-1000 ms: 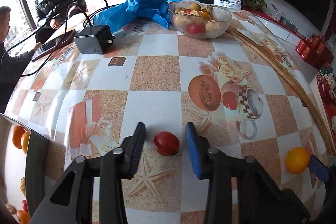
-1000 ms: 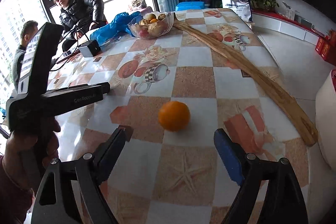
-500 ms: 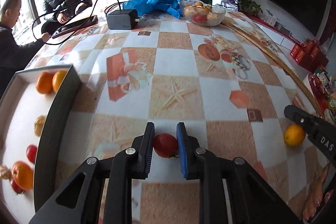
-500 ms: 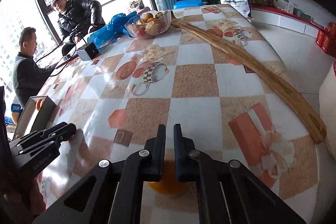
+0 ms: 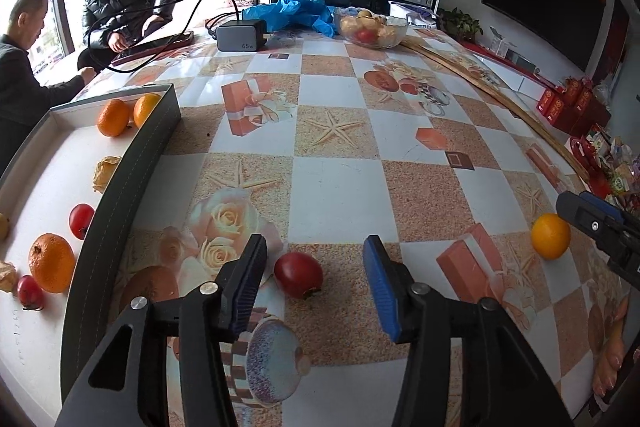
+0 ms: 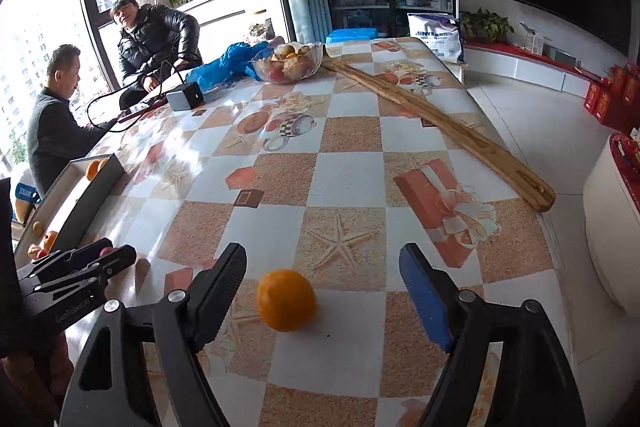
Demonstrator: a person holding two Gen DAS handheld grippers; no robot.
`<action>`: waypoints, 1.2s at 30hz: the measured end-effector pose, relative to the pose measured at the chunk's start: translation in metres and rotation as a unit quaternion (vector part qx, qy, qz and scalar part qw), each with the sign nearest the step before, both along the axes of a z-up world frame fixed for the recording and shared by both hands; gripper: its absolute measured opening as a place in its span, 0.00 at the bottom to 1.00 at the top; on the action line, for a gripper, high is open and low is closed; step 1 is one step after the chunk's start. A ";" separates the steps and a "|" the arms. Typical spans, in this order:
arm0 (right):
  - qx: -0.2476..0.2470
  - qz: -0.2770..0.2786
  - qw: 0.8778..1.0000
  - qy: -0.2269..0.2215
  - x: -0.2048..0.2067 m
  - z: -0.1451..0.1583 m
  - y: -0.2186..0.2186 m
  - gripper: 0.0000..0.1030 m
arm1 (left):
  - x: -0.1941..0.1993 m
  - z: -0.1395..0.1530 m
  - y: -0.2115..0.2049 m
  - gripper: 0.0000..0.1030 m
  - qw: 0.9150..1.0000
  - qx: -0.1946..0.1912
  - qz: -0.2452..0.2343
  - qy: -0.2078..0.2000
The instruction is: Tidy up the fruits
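The left claw (image 5: 314, 279) stands wide open with nothing gripped; the small glossy red tomato-like fruit (image 5: 298, 275) lies on the bench (image 5: 340, 187) between its fingers, nearer the black left finger (image 5: 246, 277) and apart from the blue-padded one. The right claw (image 6: 322, 287) is likewise spread wide and holds nothing; the round orange citrus fruit (image 6: 286, 299) sits on the bench between its fingers, touching neither.

Taking the red fruit as landmark: just left of it runs the dark grey wall of the shallow white-lined box (image 5: 120, 195), which holds several oranges, small red fruits and pale husked ones. Well to its right lies the orange citrus, close to the right claw's tip. Far beyond it, near the bench's far end, stands the clear glass bowl of mixed fruit (image 5: 372, 29), with a grey power adapter (image 5: 241, 35) and crumpled blue plastic (image 5: 296, 11) left of the bowl.
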State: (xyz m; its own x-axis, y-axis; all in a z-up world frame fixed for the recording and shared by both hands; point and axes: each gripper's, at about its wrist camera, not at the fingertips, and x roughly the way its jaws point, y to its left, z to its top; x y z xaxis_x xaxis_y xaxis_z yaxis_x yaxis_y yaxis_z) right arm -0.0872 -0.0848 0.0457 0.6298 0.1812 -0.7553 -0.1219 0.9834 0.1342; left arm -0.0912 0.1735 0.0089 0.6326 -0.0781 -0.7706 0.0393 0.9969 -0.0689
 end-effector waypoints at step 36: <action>-0.014 -0.021 0.999 0.024 -0.021 -0.020 0.037 0.35 | -0.023 -0.002 -0.001 0.22 0.998 0.052 0.039 -0.023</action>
